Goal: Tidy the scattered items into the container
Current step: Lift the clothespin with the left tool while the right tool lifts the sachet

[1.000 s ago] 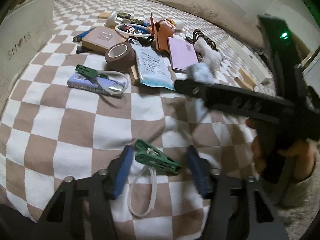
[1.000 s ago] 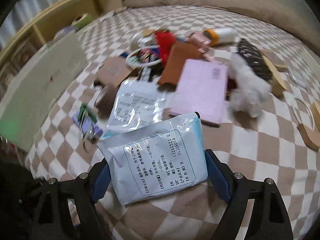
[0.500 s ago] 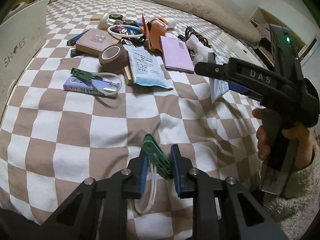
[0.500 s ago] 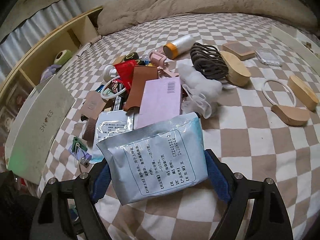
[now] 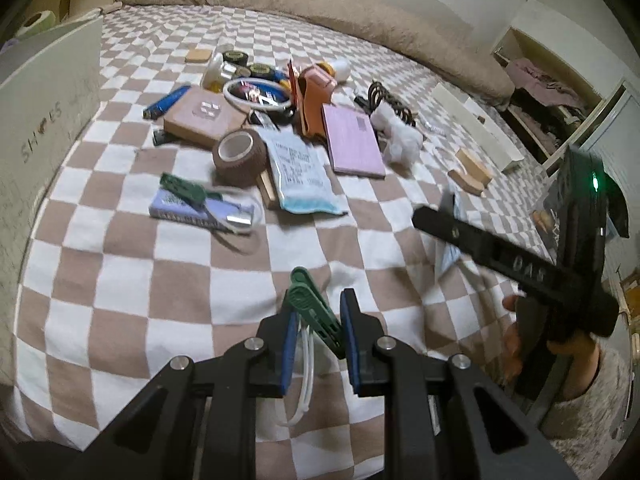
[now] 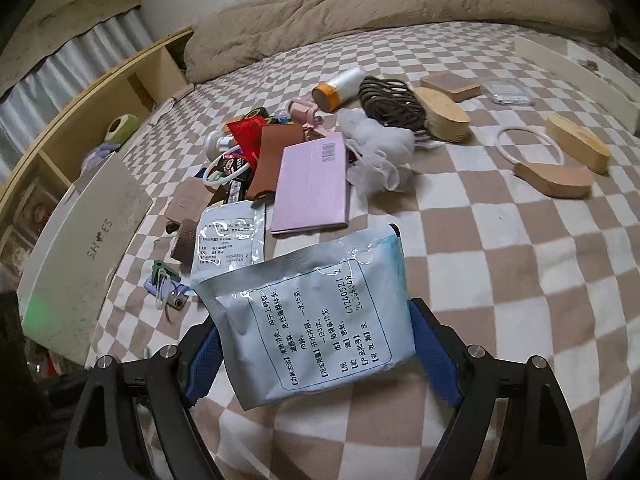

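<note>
Scattered items (image 5: 280, 128): heaped mid-bed on the checkered bedspread (image 5: 120, 264), most not yet tidied. Far left, white shoe box (image 5: 48, 120) marked "SHOES", standing at bed edge, likely the container; interior not visible, so contents unknown. Next right, purple pack (image 5: 200, 208) with a green clip on top, lying apart from the heap. Then brown tape roll (image 5: 240, 156), touching a flat medicine sachet (image 5: 300, 172); pink notebook (image 5: 352, 140) just beside, white fluffy puff (image 5: 400, 140) against its right edge. Wooden blocks (image 6: 568, 160) and white ring (image 6: 528, 144) well apart on the right side.

Left gripper (image 5: 316, 332): narrowed onto green clothespin (image 5: 312, 312), pinched across its body between the blue pads, white cord loop (image 5: 304, 380) hanging below. Held off the bed, probably for carrying toward the box at left.

Right gripper (image 6: 312, 344): clamped on blue-white sachet (image 6: 312, 316), gripped at its lower sides, printed face up, bag bowed slightly between the pads. Raised above the bedspread, presumably also bound for the box. Thin floppy foil, likely to slip or fold if the hold were loosened early.
</note>
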A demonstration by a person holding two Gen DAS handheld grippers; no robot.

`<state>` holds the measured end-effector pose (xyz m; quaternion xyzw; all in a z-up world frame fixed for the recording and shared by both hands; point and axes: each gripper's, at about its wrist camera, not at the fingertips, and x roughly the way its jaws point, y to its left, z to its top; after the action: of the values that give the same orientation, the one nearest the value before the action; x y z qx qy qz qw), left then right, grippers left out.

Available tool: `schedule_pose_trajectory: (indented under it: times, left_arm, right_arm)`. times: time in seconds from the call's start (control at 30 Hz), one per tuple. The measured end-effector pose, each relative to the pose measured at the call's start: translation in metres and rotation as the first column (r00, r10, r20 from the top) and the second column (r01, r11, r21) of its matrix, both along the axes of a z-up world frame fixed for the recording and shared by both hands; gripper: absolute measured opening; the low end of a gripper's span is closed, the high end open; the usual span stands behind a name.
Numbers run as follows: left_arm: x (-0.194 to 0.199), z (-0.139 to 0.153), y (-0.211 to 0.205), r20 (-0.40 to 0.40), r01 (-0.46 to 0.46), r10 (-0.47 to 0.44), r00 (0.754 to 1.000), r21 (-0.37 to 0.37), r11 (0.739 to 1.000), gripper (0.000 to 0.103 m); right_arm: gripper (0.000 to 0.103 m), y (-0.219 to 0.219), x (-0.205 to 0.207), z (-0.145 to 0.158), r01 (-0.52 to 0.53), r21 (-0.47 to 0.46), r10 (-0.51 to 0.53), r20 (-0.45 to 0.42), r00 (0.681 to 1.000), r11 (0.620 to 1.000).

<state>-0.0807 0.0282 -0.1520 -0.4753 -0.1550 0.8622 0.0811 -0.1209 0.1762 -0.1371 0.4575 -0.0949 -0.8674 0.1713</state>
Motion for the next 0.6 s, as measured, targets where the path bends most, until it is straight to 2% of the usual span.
schedule_pose_trajectory:
  times: [0.13, 0.33, 0.6]
  left_arm:
    - [0.001, 0.007, -0.004, -0.014, 0.012, -0.012, 1.000, 0.000, 1.000, 0.021]
    - [0.005, 0.016, -0.011, -0.028, 0.034, -0.034, 0.999, 0.016, 0.999, 0.021]
    - [0.014, 0.037, -0.027, -0.081, 0.047, -0.045, 0.996, 0.028, 0.998, 0.021]
  right_arm:
    - [0.085, 0.002, 0.010, 0.002, 0.014, -0.012, -0.014, -0.014, 1.000, 1.000]
    - [0.085, -0.005, 0.025, 0.010, 0.021, 0.021, -0.019, -0.062, 0.998, 1.000]
    - [0.085, -0.013, 0.040, 0.022, 0.045, -0.021, -0.046, -0.071, 0.996, 0.999]
